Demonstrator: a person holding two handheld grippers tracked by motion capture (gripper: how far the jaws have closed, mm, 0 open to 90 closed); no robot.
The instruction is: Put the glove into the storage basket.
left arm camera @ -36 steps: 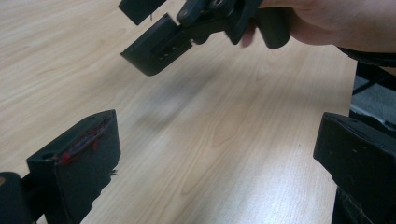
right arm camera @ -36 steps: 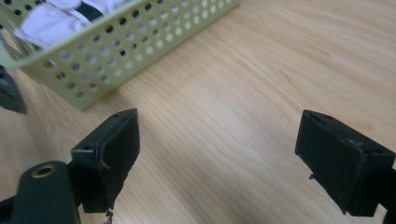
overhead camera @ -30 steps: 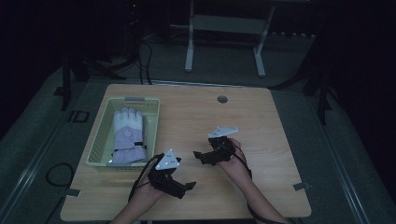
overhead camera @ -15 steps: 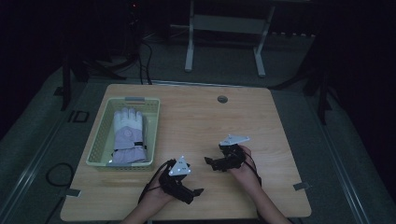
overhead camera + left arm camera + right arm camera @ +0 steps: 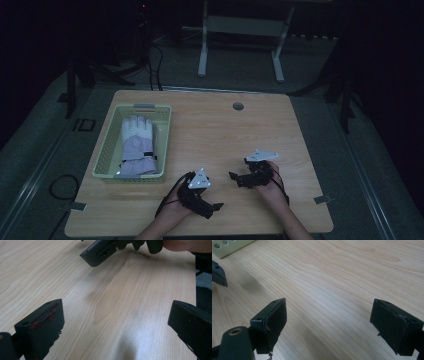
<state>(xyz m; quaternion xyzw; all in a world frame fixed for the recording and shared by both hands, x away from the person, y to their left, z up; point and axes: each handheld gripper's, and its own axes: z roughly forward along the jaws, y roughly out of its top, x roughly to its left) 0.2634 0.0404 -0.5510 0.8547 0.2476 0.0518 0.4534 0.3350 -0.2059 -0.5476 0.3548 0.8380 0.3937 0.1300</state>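
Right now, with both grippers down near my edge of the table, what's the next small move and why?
Probably swing the left gripper toward the glove in the green basket. Both grippers are open and hold nothing, the right gripper sits farther off, and the glove is the nearest thing to pick up.

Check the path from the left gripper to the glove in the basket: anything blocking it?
Only the basket's own near wall. The left gripper sits at the table's front edge, open and holding nothing, pointing toward the right gripper, not the glove. Bare wood lies between it and the basket; the glove lies inside, so reach over the rim.
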